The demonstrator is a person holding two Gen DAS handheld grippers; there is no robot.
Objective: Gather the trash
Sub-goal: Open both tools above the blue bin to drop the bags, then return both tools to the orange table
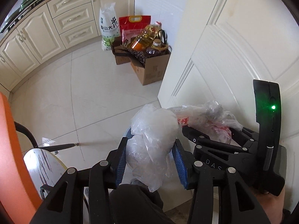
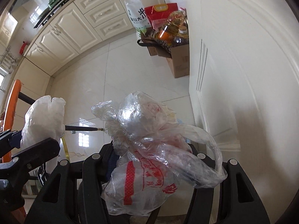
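Note:
My left gripper points down at the floor, shut on a crumpled white plastic bag that sits between its blue pads. Just to its right, my right gripper is shut on a clear plastic bag with red print. In the right wrist view, that clear red-printed bag bulges out of my right gripper and hides its pads. The white bag and my left gripper show at the left edge. Both bags hang above the tiled floor.
A white panelled door stands close on the right. Cardboard boxes with oil bottles and rice bags sit in the far corner by cream cabinets. An orange chair, a white round board and a black rod are at lower left.

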